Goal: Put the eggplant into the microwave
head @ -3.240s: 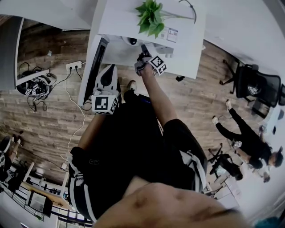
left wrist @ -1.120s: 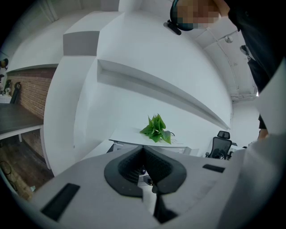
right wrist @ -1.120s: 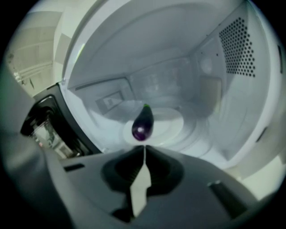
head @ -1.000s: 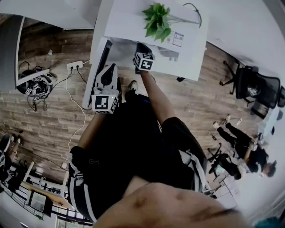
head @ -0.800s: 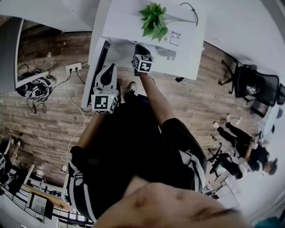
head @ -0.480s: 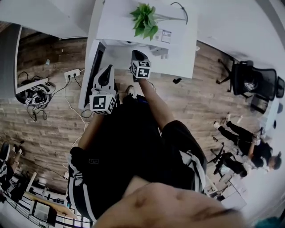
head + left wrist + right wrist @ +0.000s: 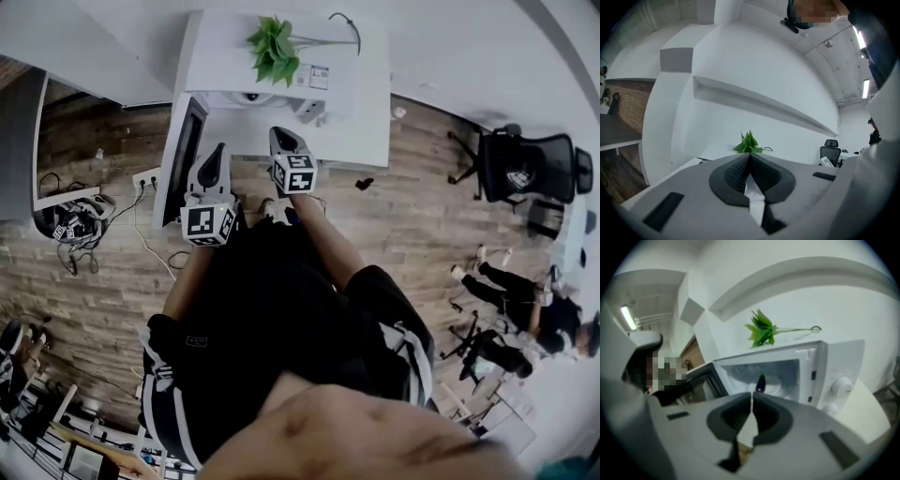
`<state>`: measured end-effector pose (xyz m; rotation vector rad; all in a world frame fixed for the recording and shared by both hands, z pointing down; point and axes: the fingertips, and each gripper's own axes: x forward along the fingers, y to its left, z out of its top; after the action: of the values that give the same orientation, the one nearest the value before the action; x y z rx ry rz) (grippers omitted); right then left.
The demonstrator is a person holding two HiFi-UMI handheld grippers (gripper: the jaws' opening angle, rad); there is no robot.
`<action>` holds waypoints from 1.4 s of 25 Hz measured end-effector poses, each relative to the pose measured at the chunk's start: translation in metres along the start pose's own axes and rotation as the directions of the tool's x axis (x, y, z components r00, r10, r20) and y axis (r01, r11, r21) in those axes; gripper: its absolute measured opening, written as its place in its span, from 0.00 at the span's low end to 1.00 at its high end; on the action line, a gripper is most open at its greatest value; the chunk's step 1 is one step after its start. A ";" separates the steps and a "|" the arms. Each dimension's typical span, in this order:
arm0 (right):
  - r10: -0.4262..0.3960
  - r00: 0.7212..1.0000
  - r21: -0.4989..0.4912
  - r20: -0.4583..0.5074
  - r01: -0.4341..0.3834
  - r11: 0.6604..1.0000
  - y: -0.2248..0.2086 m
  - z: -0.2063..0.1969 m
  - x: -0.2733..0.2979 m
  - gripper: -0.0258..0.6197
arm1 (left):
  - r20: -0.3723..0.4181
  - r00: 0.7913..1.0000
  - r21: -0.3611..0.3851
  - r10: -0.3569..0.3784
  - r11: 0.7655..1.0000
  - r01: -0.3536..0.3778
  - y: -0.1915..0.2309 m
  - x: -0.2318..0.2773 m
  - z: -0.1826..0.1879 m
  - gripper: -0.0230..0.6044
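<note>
While both pairs of jaws sit pressed together with nothing between them, the right gripper (image 7: 751, 399) points at the microwave (image 7: 820, 363), held short of its opening. Left gripper (image 7: 749, 161) is likewise closed and empty, raised beside it and aimed at a white wall. Microwave door (image 7: 699, 383) hangs wide open to the left. Eggplant (image 7: 761, 382), dark purple with a green cap, sits inside the cavity on the pale turntable (image 7: 780, 384), clear of both grippers. Two round knobs (image 7: 841, 385) are on the panel at right. Green plant (image 7: 761, 329) shows above the microwave's top edge. Wood floor (image 7: 412, 216) lies below.
</note>
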<state>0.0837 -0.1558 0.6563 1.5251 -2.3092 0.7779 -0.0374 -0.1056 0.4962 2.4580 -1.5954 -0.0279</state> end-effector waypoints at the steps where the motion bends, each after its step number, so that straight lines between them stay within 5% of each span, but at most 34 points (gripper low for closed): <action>1: 0.005 1.000 0.003 0.014 -0.005 1.000 0.000 0.004 -0.009 0.10 | 0.004 1.000 -0.009 0.006 1.000 -0.006 -0.004 -0.002 0.001 0.09; 9: 0.043 0.996 -0.018 0.081 -0.041 0.999 0.010 0.024 -0.065 0.10 | -0.008 1.000 -0.035 0.023 0.999 -0.024 -0.027 -0.022 0.000 0.09; 17: 0.068 0.990 -0.022 0.127 -0.066 0.998 0.037 0.034 -0.099 0.10 | 0.003 1.000 0.015 -0.018 1.000 0.018 -0.027 -0.030 0.010 0.09; 35: 0.028 0.978 0.006 0.208 -0.030 1.000 0.066 0.065 -0.108 0.09 | 0.039 0.994 0.022 -0.098 0.995 0.097 0.008 -0.024 0.029 0.09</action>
<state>0.0728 -0.0900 0.5306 1.6514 -2.4835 0.6655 -0.0579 -0.0921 0.4665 2.5641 -1.4970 -0.0781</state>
